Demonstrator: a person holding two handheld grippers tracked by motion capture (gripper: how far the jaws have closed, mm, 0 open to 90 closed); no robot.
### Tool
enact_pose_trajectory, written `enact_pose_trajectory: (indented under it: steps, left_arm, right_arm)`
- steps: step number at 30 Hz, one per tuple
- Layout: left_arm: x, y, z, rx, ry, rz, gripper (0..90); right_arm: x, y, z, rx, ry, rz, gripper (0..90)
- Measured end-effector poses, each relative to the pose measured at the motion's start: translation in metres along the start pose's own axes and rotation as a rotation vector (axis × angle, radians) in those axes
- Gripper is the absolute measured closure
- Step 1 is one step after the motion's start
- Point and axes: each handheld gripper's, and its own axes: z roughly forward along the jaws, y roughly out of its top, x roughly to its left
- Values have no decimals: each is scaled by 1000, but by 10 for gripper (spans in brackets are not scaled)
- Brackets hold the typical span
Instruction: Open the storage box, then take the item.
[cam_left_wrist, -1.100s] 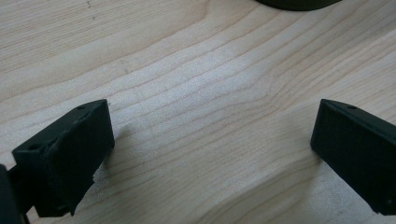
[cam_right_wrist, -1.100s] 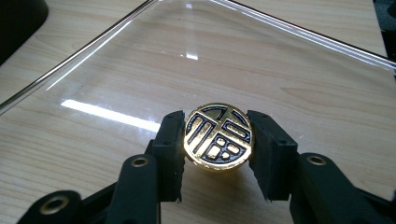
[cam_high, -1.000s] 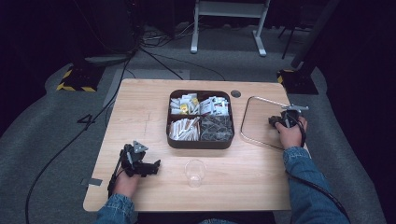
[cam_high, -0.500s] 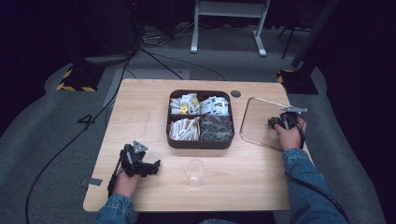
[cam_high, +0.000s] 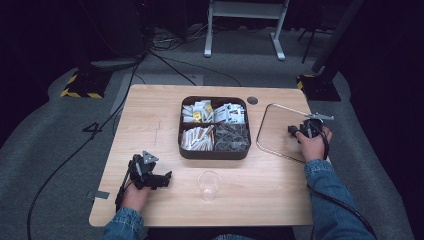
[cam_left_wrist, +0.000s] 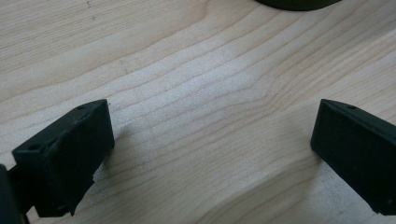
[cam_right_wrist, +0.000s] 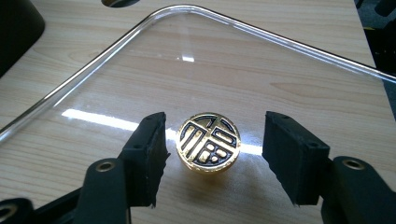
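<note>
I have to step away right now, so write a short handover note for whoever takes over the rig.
Right gripper: jaws have just been opening; they straddle the gold knob of the glass lid without pressing it.
Left gripper: open, nothing between its jaws, low over bare table.
Lid lies flat on the table, right of the divided box of packets. Clear cup stands in front of the box.
Done: lid off and set down.
Left: probably work with the packets and cup.

The right gripper (cam_right_wrist: 212, 154) has just been opening: its jaws now stand apart on either side of the gold knob (cam_right_wrist: 208, 143) of the glass lid (cam_right_wrist: 140, 32), with a gap between each pad and the knob, so the knob sits between them, unpressed, on the lid.
</note>
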Motion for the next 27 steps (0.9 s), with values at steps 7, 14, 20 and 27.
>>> enact_pose_trajectory:
  steps: [7, 14, 20, 27]
  left_arm:
    - [0, 0, 0, -1, 1, 0, 0]
    - [0, 0, 0, 0, 0, 0, 0]
    - [0, 0, 0, -1, 2, -3, 0]
    - [0, 0, 0, 0, 3, -5, 0]
  right_arm:
    - [3, 5, -10, -18, 6, 3, 398]
    - [13, 16, -29, -79, 44, 6, 398]
    - [25, 28, -46, -118, 65, -16, 401]
    - [49, 35, -62, -143, 132, -36, 409]
